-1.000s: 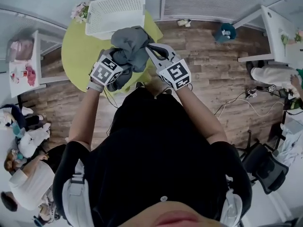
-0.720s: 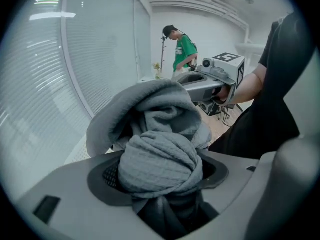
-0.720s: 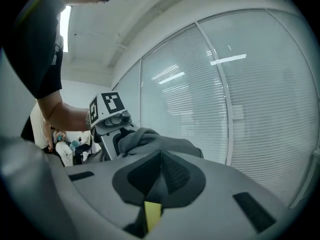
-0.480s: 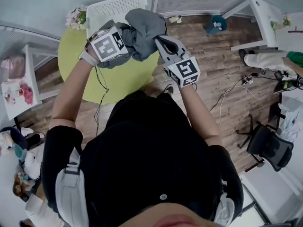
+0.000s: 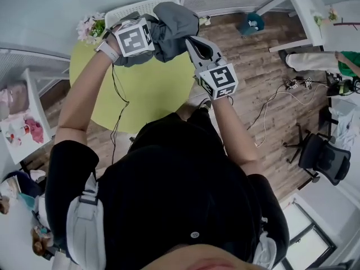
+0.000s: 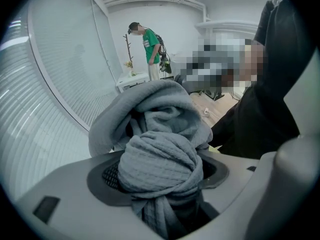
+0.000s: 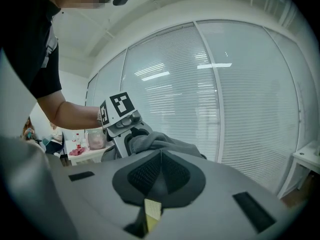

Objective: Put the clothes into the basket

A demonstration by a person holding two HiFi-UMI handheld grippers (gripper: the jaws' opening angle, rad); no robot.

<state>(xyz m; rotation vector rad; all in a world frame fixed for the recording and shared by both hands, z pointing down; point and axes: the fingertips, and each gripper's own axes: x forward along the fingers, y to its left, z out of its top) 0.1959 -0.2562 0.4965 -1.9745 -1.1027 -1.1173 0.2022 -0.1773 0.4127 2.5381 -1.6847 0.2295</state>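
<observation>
A bundle of grey clothes (image 5: 171, 27) hangs in the air over the far edge of the round yellow-green table (image 5: 146, 89). My left gripper (image 5: 147, 41) is shut on it; in the left gripper view a twisted knot of the grey clothes (image 6: 160, 159) fills the space between the jaws of the left gripper (image 6: 165, 184). The white lattice basket (image 5: 125, 13) stands at the table's far side, mostly hidden behind the bundle. My right gripper (image 5: 190, 41) is shut, its tip against the bundle's right side. In its own view the right gripper (image 7: 160, 176) has its pads together, with the grey clothes (image 7: 165, 141) just beyond.
Flowers (image 5: 90, 24) sit left of the basket. A white side table (image 5: 22, 122) is at the left, a white desk (image 5: 315, 16) at the upper right, cables (image 5: 281, 91) and an office chair (image 5: 323, 159) on the wood floor at the right. A person in green (image 6: 150, 44) stands far off.
Both grippers and the grey bundle have risen and moved away from me, from over the middle of the table to in front of the basket. The left gripper keeps its hold.
</observation>
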